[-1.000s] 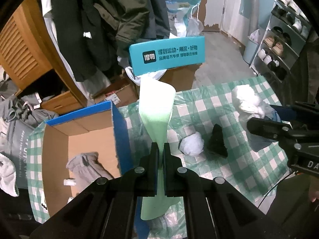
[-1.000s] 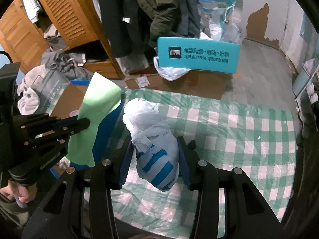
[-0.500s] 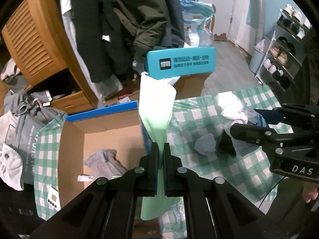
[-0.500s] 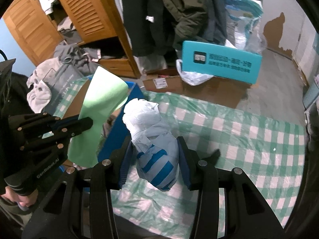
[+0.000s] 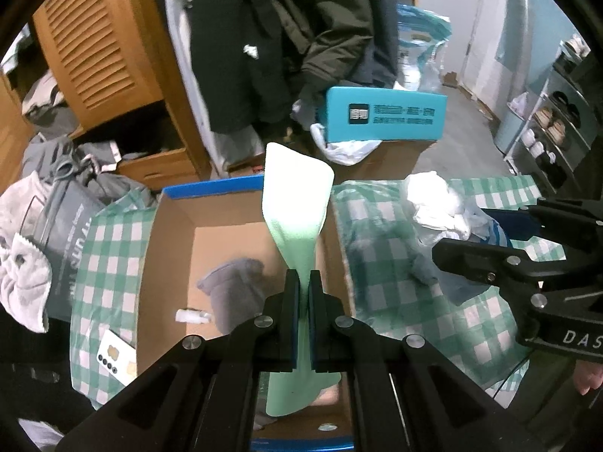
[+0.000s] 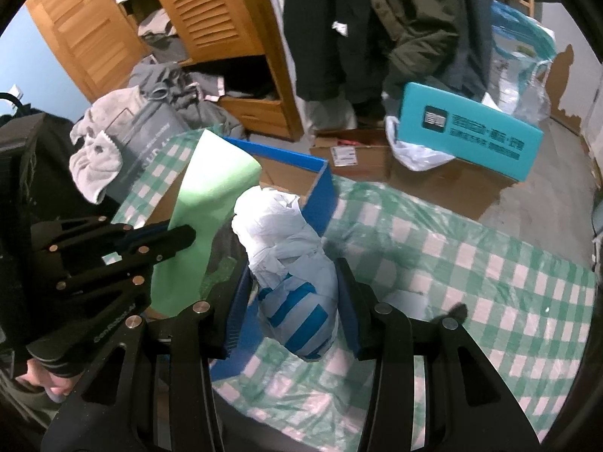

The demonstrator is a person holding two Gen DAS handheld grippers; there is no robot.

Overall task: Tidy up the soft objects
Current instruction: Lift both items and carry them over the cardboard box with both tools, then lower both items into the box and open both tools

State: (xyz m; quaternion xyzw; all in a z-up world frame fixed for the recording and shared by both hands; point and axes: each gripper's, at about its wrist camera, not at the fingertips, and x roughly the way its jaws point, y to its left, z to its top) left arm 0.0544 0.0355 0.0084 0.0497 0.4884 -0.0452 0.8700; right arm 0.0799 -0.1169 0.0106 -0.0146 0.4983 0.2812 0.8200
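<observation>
My left gripper (image 5: 303, 282) is shut on a light green cloth (image 5: 296, 203) and holds it above the open cardboard box with a blue rim (image 5: 177, 248). A grey glove (image 5: 233, 290) lies inside the box. My right gripper (image 6: 292, 275) is shut on a white plastic bundle with blue stripes (image 6: 290, 260), held above the green checked tablecloth (image 6: 471, 263) beside the box's blue wall (image 6: 320, 199). The left gripper and the green cloth (image 6: 199, 218) show at the left of the right wrist view. The right gripper (image 5: 527, 260) shows at the right of the left wrist view.
A teal box (image 5: 384, 118) sits on a cardboard carton behind the table. Dark coats (image 5: 286, 37) hang by a wooden louvred wardrobe (image 5: 98, 49). Grey clothes and a towel (image 5: 22, 260) are piled at the left. A shoe rack (image 5: 554, 128) stands at the right.
Both grippers have moved left with their loads. The green cloth now hangs over the box interior, and the striped bundle has come closer to the box's blue wall.
</observation>
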